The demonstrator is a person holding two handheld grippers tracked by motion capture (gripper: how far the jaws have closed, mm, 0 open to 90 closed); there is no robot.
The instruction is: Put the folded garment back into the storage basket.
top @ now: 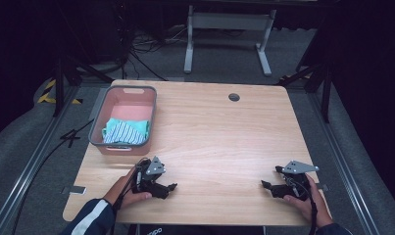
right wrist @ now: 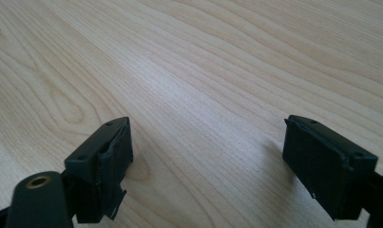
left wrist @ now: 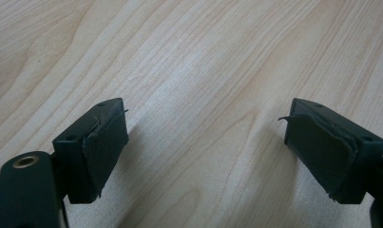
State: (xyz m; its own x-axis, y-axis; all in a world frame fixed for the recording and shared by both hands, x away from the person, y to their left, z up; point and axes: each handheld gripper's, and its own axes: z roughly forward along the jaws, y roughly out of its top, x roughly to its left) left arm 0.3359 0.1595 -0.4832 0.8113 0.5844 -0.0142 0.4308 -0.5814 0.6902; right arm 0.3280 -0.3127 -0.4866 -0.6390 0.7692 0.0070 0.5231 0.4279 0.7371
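My left gripper (top: 171, 187) rests low over the wooden table (top: 219, 142) near its front left, held by a hand in a dark sleeve with a white stripe. In the left gripper view my left gripper (left wrist: 205, 142) is open, its black jaws wide apart over bare wood. My right gripper (top: 265, 185) sits near the front right edge, pointing left. The right gripper view has my right gripper (right wrist: 208, 161) open too, nothing between its pads. A pink basket with a grey rim (top: 100, 115) stands at the table's left, holding a folded teal striped cloth (top: 125, 131).
A round cable hole (top: 234, 97) marks the table's far side. Beyond the table stand a white frame's legs (top: 229, 39) and loose cables (top: 141, 49) on the dark floor. Metal rails (top: 33, 156) run along both sides.
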